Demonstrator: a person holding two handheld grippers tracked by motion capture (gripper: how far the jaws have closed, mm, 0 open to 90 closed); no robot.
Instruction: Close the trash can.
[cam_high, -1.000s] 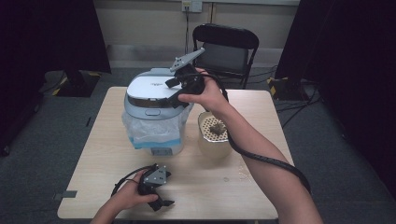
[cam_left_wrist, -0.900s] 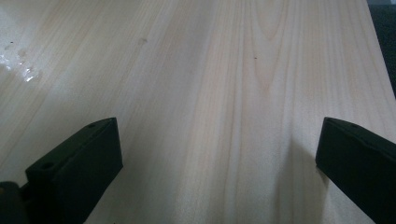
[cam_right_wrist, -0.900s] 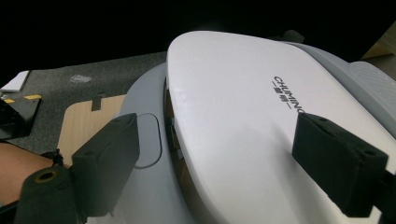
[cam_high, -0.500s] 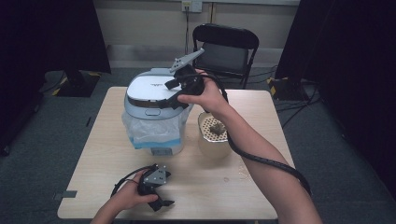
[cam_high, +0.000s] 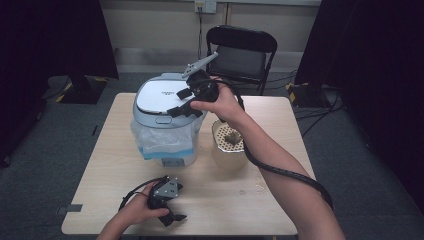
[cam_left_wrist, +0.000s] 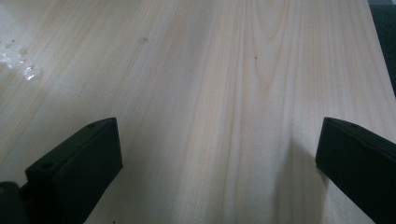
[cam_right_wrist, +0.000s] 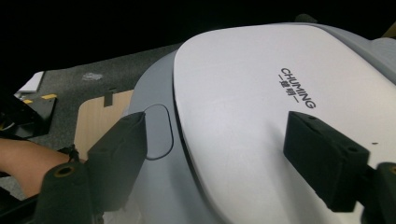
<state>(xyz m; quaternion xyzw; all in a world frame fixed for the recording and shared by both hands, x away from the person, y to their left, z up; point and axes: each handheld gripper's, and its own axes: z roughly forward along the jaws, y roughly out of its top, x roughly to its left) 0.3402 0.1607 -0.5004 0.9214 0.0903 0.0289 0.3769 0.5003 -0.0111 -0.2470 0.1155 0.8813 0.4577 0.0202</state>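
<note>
Right hand-held gripper (cam_high: 186, 102) over lid (cam_high: 159, 96) of grey-white bin (cam_high: 165, 120) at table (cam_high: 280, 125) centre-left; jaws just been closing, part-open, straddling lid surface near oval push button (cam_right_wrist: 158, 131); nothing clamped between them; whether pads touch lid, cannot tell; clear plastic liner (cam_high: 150, 136) bunched under lid rim; perforated cream container (cam_high: 229, 145) just beside bin, dark lump inside; left hand-held gripper (cam_high: 172, 216) low over near table edge, jaws spread wide, bare wood between them.
</note>
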